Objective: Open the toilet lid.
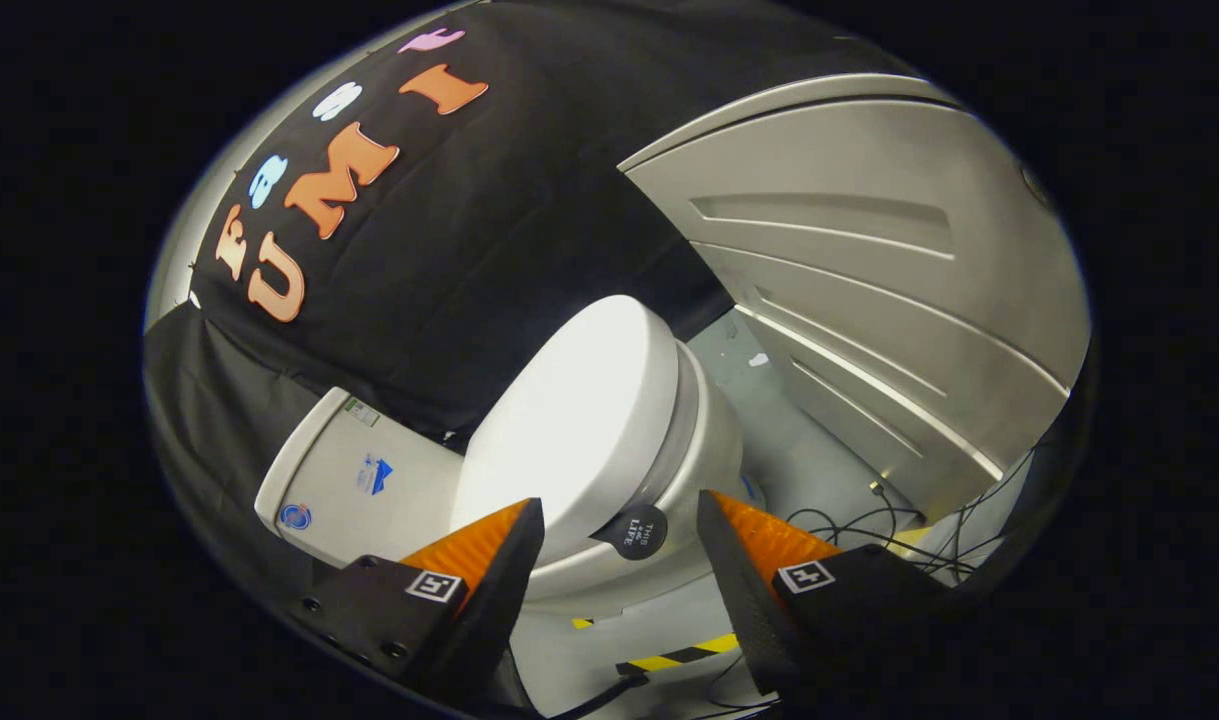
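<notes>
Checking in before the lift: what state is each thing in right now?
toilet lid: down, shut on the seat.
black tab at the lid's front edge: untouched, just ahead of the fingers.
gripper: open, fingers apart, holding nothing.
tank: cover on.
cables: loose on the floor.

Setting: a test booth dressed as a bathroom, not a lived-in home. Evidence follows. A white toilet [609, 420] with its tank [354, 480] stands against a wall of draped black cloth [489, 230] instead of tile or plaster. To the other side is a ribbed grey metal panel [869, 280], industrial in look. The floor [779, 420] is plain pale grey. Loose black cables [869, 530] lie across it near the panel's foot. A strip of yellow-and-black hazard tape [684, 655] is stuck to the floor in front of the toilet. A round black tag [637, 533] hangs at the front edge of the toilet lid [569, 410].
</notes>
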Motion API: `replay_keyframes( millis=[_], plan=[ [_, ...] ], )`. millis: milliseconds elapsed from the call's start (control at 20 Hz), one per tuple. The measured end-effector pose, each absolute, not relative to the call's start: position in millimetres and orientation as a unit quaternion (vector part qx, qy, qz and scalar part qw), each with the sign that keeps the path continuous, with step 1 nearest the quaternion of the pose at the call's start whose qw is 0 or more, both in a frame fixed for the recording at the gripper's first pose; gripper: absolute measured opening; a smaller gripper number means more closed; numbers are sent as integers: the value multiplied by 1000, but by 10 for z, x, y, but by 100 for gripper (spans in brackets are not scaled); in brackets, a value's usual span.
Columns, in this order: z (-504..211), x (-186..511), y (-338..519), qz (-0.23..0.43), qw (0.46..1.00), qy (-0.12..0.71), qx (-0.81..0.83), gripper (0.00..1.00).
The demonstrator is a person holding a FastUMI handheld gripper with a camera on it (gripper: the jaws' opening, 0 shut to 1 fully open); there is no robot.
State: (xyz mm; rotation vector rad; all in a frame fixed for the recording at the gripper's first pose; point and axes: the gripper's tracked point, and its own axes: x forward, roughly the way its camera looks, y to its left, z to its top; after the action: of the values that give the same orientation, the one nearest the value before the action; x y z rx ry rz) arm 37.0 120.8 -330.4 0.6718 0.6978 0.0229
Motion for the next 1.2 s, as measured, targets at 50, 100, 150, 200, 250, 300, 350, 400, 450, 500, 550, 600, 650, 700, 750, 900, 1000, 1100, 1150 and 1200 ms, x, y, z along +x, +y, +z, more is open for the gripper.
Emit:
replay_keyframes(
  millis=[50, 100, 150, 200, 250, 300, 350, 400, 450, 500, 550, 600, 650, 700, 750, 900, 1000, 1100, 1150, 1200],
  plan=[
    [-3295, 332, 1242, 15, 879, 346, 327, 99],
    [-3317, 351, 1258, 16, 876, 351, 331, 99],
    [-3350, 359, 1259, 15, 873, 354, 335, 99],
    [-3376, 363, 1271, 16, 870, 356, 342, 99],
    [-3403, 367, 1295, 18, 866, 359, 348, 99],
    [-3433, 363, 1315, 19, 862, 364, 352, 99],
    [-3471, 360, 1335, 19, 859, 368, 355, 98],
    [-3510, 365, 1365, 20, 855, 374, 358, 98],
    [-3537, 377, 1387, 19, 853, 376, 361, 98],
    [-3602, 403, 1381, 16, 851, 380, 362, 98],
    [-3663, 422, 1372, 10, 848, 384, 365, 97],
    [-3715, 430, 1381, 4, 845, 389, 368, 97],
    [-3763, 453, 1375, -2, 842, 390, 372, 97],
    [-3802, 465, 1381, -5, 839, 392, 377, 97],
    [-3838, 471, 1388, -6, 837, 395, 380, 97],
    [-3848, 519, 1434, 1, 833, 391, 391, 92],
    [-3870, 561, 1450, 6, 831, 387, 399, 87],
    [-3954, 595, 1452, 8, 826, 391, 406, 78],
    [-3989, 596, 1453, 6, 823, 395, 408, 74],
    [-4007, 600, 1468, 8, 821, 397, 411, 70]
  ],
)
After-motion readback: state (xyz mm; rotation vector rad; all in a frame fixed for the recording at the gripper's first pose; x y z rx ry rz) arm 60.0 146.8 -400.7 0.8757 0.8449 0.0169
